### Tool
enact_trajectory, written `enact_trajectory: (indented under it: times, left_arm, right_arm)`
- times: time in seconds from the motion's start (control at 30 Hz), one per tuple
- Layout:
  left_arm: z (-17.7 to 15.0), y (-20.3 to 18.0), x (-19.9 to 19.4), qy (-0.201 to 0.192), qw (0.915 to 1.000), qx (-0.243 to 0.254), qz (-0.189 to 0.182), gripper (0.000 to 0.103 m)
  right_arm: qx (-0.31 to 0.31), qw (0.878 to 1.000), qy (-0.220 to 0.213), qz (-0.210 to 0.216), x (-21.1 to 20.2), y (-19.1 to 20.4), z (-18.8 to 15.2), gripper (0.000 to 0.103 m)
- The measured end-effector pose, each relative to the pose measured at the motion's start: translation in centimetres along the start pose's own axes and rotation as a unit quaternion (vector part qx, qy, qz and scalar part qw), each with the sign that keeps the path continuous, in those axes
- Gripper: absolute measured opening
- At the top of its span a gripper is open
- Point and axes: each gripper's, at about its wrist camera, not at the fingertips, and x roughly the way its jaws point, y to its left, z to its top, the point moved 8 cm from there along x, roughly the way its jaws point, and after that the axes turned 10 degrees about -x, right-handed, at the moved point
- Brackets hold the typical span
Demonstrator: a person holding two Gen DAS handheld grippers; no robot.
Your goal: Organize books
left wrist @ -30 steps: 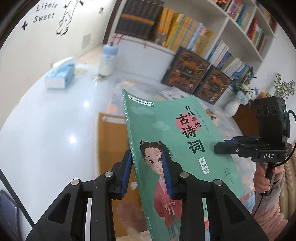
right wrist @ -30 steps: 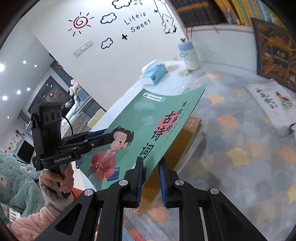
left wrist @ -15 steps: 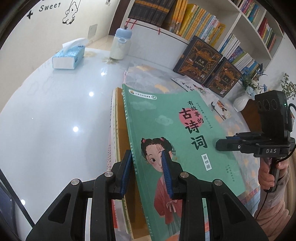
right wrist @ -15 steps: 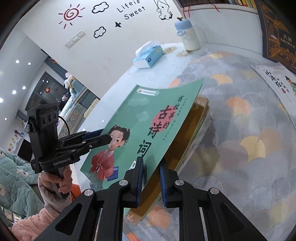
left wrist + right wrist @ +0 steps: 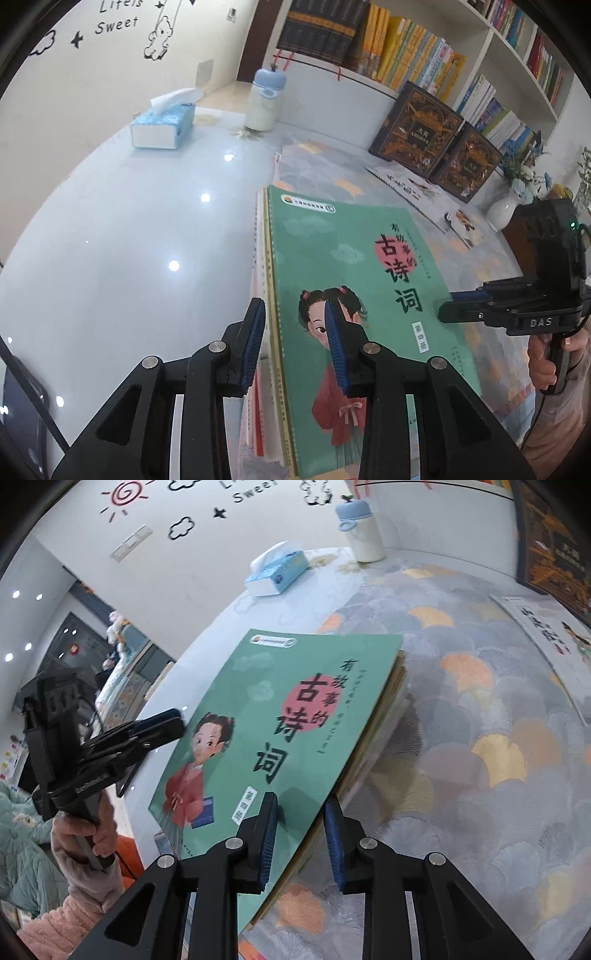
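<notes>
Left wrist view, taken left to right: a glossy white table [image 5: 110,229] with a blue tissue box [image 5: 162,127] and a pale bottle [image 5: 264,99] at its far side. At the centre, a green picture book [image 5: 354,295] lies flat on top of a stack of books [image 5: 260,332]. The left gripper [image 5: 295,345] straddles the book's spine edge; its jaws are opening, with daylight between the pads and the cover, so it no longer clamps. Farther right, a thin white booklet [image 5: 424,192] lies on a patterned mat, with two dark ornate books [image 5: 436,140] and a bookshelf behind it.

Right wrist view, left to right: the person's left hand [image 5: 85,830] on its gripper handle, then the green picture book [image 5: 288,731] on its stack. The right gripper [image 5: 299,834] sits astride the book's near corner, jaws opening; whether the inner pad touches the cover is hard to tell.

Likely risks: the glossy book may not lie square on the stack, so pulling either gripper away while a pad drags on the cover could skew it. The stack looks unevenly aligned, so a nudge might spill it towards the mat.
</notes>
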Motion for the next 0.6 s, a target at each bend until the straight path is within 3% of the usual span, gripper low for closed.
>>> enact_trajectory:
  times: [0.07,0.13,0.33,0.43,0.6]
  left_arm:
    - [0.1,0.2,-0.4,-0.006,0.9999,0.004,0.009,0.03]
    - [0.1,0.3,-0.8,-0.015,0.9994,0.011,0.028,0.03]
    - [-0.4,-0.4,-1.4,-0.023,0.9985,0.028,0.042,0.032]
    - [-0.8,-0.6,-1.4,-0.011,0.9988,0.023,0.043,0.032]
    - [-1.1,-2.1,-2.7,-0.019,0.9979,0.031,0.053,0.032]
  right_arm:
    - [0.009,1.0,-0.002,-0.014,-0.3,-0.3,-0.2,0.04]
    - [0.012,1.0,0.009,-0.016,-0.3,-0.1,-0.7,0.046]
    - [-0.022,0.997,0.071,-0.008,1.6,3.4,-2.6,0.051]
    - [-0.064,0.994,0.072,-0.056,1.6,4.5,-2.6,0.054]
    - [-0.081,0.994,0.069,-0.038,1.4,4.8,-3.1,0.055]
